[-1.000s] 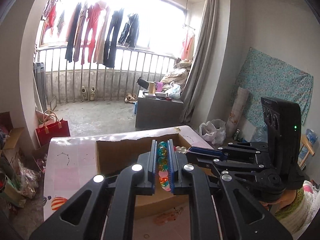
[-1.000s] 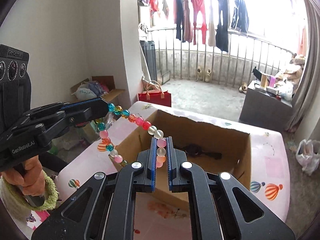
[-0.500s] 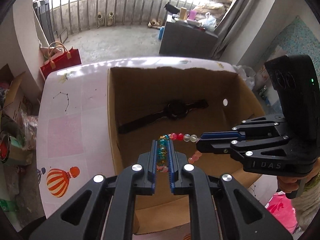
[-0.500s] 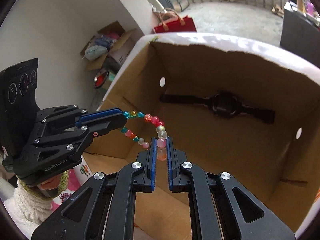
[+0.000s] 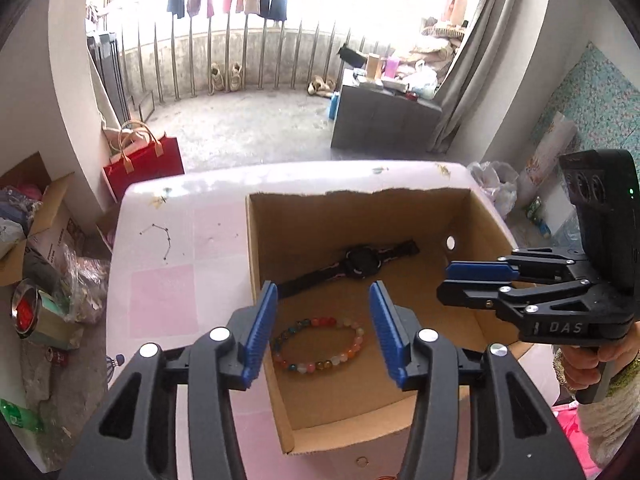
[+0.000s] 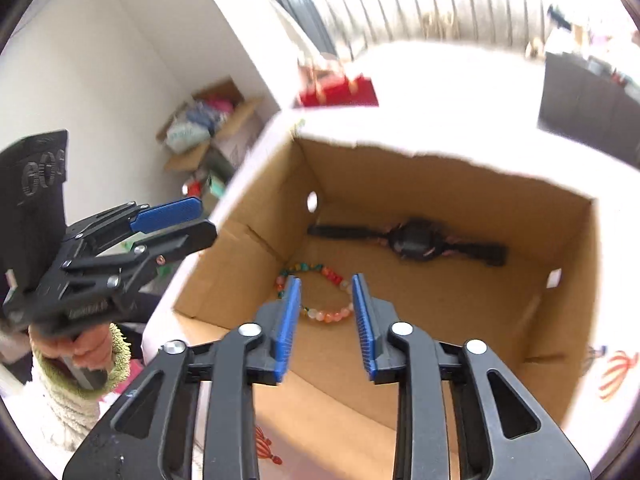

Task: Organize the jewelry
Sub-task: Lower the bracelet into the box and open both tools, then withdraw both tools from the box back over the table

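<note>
Left gripper [image 5: 323,330]: fingers spread wide, nothing between them, held above the near-left part of the box [image 5: 486,216]. Right gripper [image 6: 326,324]: fingers also apart, though less widely, and empty, over the near wall of the box. In the left view the right gripper [image 5: 460,282] shows side-on at the box's right wall; its fingers look only slightly parted from that angle.

Bracelet [image 5: 319,345] lies flat on the box floor in a closed ring, near the left wall and toward the near side. No finger touches it. Watch [image 5: 362,263] lies beyond it, strap stretched out across the floor, well apart from the bracelet.

We judge the step in hand to be the retreat after the drop. To do it well we lift both grippers straight up and clear of the cardboard walls before swinging them sideways; the box looks light and a knock on the rim would likely shift it on the desk [image 5: 168,272]. We keep the fingers spread while rising so no bead is caught on the ribbed pads [image 6: 289,320].

The right view is blurred, so fine detail there is uncertain.

Beyond the box, the far end of the desk carries only the printed cloth. At the bottom edge of the left view a small ring-like object [image 5: 361,460] sits on the desk before the box; we cannot tell what it is.
</note>
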The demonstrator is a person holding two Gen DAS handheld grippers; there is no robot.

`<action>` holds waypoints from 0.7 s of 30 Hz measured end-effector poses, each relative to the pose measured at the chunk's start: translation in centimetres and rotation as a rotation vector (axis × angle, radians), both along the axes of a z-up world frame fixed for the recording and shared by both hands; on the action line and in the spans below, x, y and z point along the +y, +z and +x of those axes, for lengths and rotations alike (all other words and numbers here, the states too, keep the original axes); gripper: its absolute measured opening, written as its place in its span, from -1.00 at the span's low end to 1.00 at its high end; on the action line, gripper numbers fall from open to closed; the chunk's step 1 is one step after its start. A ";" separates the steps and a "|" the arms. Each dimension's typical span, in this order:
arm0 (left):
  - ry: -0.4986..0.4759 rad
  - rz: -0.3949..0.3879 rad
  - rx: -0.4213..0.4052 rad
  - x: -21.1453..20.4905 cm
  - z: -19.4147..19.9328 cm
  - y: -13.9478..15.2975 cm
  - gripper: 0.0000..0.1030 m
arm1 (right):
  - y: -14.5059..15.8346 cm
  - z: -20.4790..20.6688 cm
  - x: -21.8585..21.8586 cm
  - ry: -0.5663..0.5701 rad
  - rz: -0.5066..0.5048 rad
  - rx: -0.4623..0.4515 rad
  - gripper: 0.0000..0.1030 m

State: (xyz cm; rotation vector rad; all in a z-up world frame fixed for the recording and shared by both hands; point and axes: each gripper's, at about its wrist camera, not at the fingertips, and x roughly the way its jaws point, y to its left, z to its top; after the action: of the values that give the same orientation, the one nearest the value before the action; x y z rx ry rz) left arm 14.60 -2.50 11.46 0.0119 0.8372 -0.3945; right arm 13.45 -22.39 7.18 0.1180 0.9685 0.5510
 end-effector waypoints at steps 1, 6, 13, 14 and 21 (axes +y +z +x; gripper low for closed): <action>0.005 -0.015 -0.039 0.4 -1.3 0.7 0.08 | 1.0 -1.7 -0.6 -0.002 0.009 -0.053 -0.21; 0.029 -0.126 -0.121 2.4 -8.0 1.2 0.58 | 3.2 -10.3 -2.3 -0.008 0.042 -0.247 0.36; 0.090 -0.092 0.027 1.8 -13.6 -6.2 0.72 | -3.1 -17.9 -2.2 -0.144 -0.144 -0.160 0.66; 0.097 -0.031 0.067 1.0 -13.9 -8.1 0.72 | -4.7 -18.2 -2.3 -0.181 -0.182 -0.115 0.66; 0.098 0.192 0.145 -3.5 -15.3 -15.6 0.72 | -11.5 -19.8 -4.2 -0.369 -0.319 0.039 0.66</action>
State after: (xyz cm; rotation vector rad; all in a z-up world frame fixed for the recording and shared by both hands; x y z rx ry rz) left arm -0.69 -6.01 -4.17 0.1215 1.0125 -0.2235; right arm -6.33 -26.57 -4.32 0.0194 1.0315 0.0526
